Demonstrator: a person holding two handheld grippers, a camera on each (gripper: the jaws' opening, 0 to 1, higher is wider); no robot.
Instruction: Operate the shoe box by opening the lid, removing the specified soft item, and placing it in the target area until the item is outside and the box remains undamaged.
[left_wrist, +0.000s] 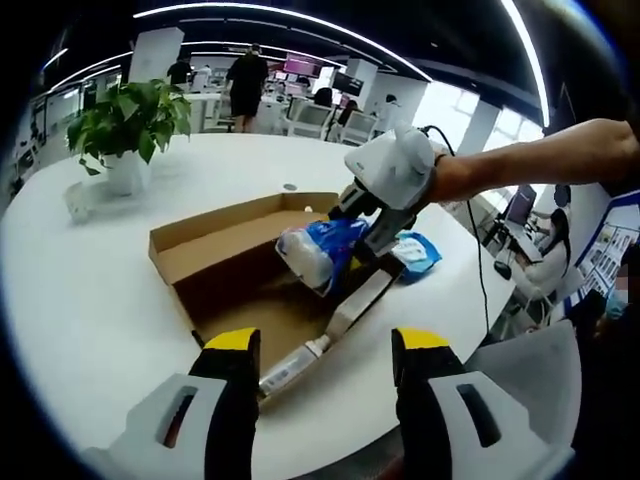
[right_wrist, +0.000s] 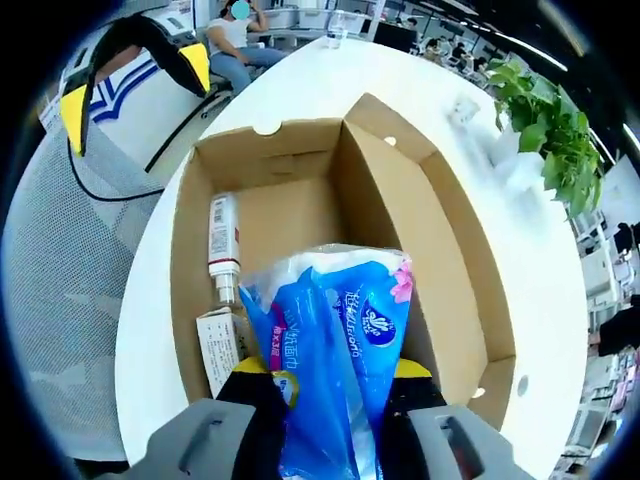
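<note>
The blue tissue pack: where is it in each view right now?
Left gripper view: blue tissue pack at centre, clamped in the right tongs above the shoe box.
Right gripper view: pack bottom centre, between these tongs.
Shared landmark: the potted plant.

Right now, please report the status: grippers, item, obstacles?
Right gripper shut on blue tissue pack, held above open shoe box. Left gripper open, holding nothing. Bottle lies inside box. Second blue pack on table.

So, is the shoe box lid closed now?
No, the shoe box stands open, and the right gripper is shut on the blue tissue pack above a bottle lying inside.
</note>
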